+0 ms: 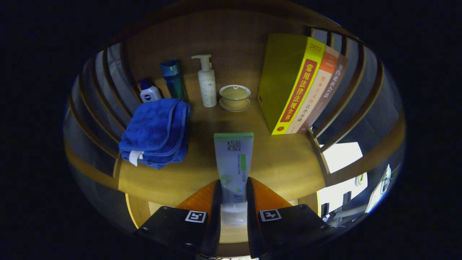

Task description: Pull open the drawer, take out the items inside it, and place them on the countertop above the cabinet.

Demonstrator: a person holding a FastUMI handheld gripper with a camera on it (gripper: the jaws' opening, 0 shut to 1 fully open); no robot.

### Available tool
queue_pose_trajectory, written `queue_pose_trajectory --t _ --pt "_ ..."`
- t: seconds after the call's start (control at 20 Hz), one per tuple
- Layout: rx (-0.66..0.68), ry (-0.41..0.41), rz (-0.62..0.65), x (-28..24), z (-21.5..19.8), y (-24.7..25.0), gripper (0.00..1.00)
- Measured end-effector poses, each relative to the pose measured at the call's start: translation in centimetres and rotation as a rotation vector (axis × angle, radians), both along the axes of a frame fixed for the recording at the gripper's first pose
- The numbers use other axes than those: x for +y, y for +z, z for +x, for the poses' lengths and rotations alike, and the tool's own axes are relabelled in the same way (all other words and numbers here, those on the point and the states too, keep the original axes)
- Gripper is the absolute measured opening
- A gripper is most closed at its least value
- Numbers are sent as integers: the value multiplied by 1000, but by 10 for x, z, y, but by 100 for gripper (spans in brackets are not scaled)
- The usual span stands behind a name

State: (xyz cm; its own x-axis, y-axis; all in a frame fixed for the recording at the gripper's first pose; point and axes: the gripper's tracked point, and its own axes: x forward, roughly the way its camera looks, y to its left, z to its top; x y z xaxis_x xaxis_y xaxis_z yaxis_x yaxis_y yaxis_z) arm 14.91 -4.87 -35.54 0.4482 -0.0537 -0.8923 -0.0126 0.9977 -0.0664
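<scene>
A pale tube with a green end (pixel 233 164) sticks forward from between my two fingers, and my gripper (pixel 233 187) is shut on its lower part near the white cap. The tube hangs over the front part of the wooden countertop (pixel 281 162). Below the counter's front edge, behind my fingers, a light wooden drawer (pixel 139 213) shows partly; its inside is mostly hidden by the gripper.
A folded blue towel (pixel 157 131) lies left of the tube. At the back stand a small blue-capped bottle (pixel 149 92), a teal bottle (pixel 174 80), a white pump bottle (pixel 207 82) and a lidded cup on a saucer (pixel 234 97). Upright books (pixel 297 85) stand at the right. Wooden slats flank both sides.
</scene>
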Motion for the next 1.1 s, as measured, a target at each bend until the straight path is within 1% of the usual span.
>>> queue_pose_trajectory --t 0.3,0.45,0.65,0.8,0.9,1.0,1.1 --pt "53 16 -18 6 18 -51 40" --pt "49 32 -27 7 24 -60 44" --pt "-17 28 -28 5 32 -47 66" --pt "-105 11 38 18 33 -19 86" --pt "-194 -15 65 24 33 13 100" --pt "-277 -36 66 24 29 43 99" --pt "-360 -36 49 20 21 72 99"
